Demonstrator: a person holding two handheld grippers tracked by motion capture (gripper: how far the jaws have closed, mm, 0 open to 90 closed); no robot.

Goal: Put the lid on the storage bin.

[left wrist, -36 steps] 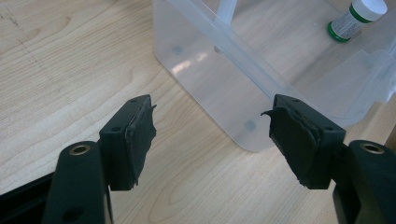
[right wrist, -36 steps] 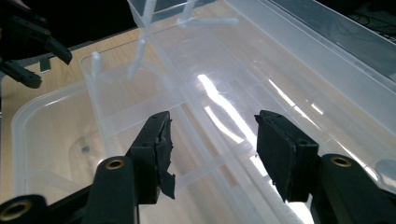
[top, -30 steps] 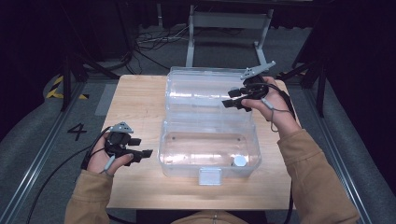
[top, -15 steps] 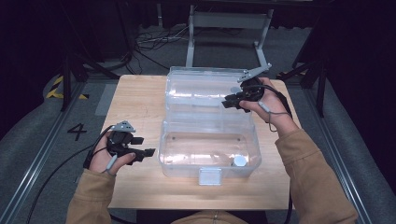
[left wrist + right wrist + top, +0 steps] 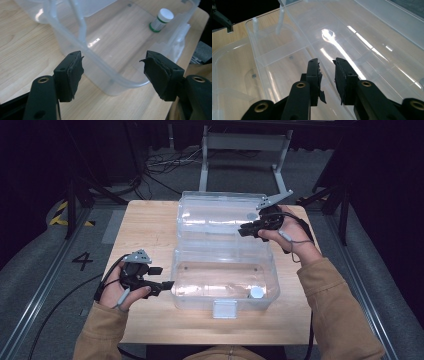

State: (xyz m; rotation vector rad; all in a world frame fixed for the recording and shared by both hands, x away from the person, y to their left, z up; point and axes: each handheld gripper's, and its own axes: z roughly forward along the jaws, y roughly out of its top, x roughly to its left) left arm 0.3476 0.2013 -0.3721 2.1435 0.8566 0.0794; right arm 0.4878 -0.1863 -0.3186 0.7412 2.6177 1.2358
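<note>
Left gripper view shows bottle's (image 5: 161, 20) green band; high view (image 5: 257, 292) just white cap.

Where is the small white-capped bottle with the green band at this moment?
The small white-capped bottle stands inside the clear plastic box, in its near right corner in the high view, just behind the white front latch.

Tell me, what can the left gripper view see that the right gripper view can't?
Left gripper view: a small white-capped bottle with a green band in the clear plastic box, and the left tongs wide open at its corner. Right gripper view: the right tongs, which have just been closing, astride a ridge of the box's clear flipped-open lid. Both: clear plastic and the light wooden table.
</note>
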